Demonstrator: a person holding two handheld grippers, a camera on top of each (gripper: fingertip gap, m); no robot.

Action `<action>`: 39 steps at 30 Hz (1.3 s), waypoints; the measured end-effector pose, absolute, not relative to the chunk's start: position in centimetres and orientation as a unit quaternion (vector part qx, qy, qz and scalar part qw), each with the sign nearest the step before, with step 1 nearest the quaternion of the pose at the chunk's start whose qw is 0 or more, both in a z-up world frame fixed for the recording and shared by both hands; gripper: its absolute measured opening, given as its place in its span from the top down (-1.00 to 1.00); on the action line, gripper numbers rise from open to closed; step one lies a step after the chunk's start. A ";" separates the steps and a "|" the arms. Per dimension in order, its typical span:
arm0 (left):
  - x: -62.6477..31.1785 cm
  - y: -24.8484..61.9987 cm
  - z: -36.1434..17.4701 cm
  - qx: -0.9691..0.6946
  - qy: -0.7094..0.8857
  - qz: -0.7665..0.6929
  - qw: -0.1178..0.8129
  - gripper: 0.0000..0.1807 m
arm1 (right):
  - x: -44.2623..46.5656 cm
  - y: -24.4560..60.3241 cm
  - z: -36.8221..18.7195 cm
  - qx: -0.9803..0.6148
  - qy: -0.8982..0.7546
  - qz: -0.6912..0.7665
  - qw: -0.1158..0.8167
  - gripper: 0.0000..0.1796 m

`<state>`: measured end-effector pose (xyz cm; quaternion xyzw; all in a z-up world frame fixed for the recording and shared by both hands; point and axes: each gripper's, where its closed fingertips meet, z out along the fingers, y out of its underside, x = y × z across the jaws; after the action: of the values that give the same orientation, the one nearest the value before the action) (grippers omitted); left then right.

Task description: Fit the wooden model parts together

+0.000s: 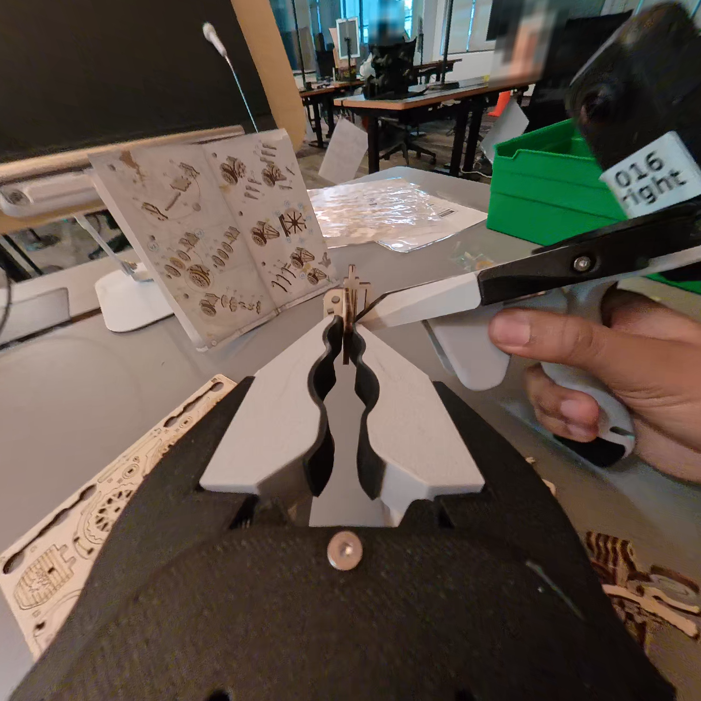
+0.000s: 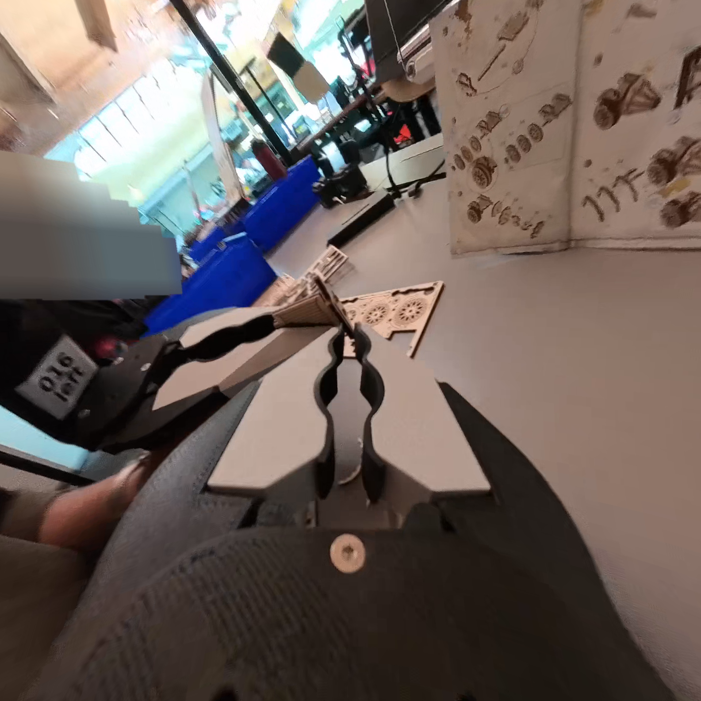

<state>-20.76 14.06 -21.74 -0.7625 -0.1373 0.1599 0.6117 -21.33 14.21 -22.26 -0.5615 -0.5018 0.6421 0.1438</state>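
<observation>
Wooden model parts [image 1: 351, 299] held upright, left gripper [image 1: 347, 341] jaws clenched on them, right gripper [image 2: 351, 335] jaws pinching them too

Grey claw [image 1: 346, 333], wavy black pads [image 1: 322, 383]

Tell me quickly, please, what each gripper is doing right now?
Left gripper: shut on the wooden sub-assembly, held upright.
Right gripper: shut on a thin wooden piece, pressed against that sub-assembly.

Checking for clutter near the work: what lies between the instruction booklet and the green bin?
In the left wrist view, a crinkled clear plastic bag lies flat on the grey table between the instruction booklet and the green bin.
</observation>
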 end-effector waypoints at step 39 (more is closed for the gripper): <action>-20.2 14.3 -22.9 -0.618 -0.363 -0.303 0.628 0.99 | -20.9 14.7 -22.6 -0.425 -0.689 0.467 0.357 0.85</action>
<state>-20.24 14.32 -22.90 -0.6179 -0.3634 -0.3027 0.6281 -20.89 14.74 -22.58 -0.4246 -0.6891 0.4667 0.3565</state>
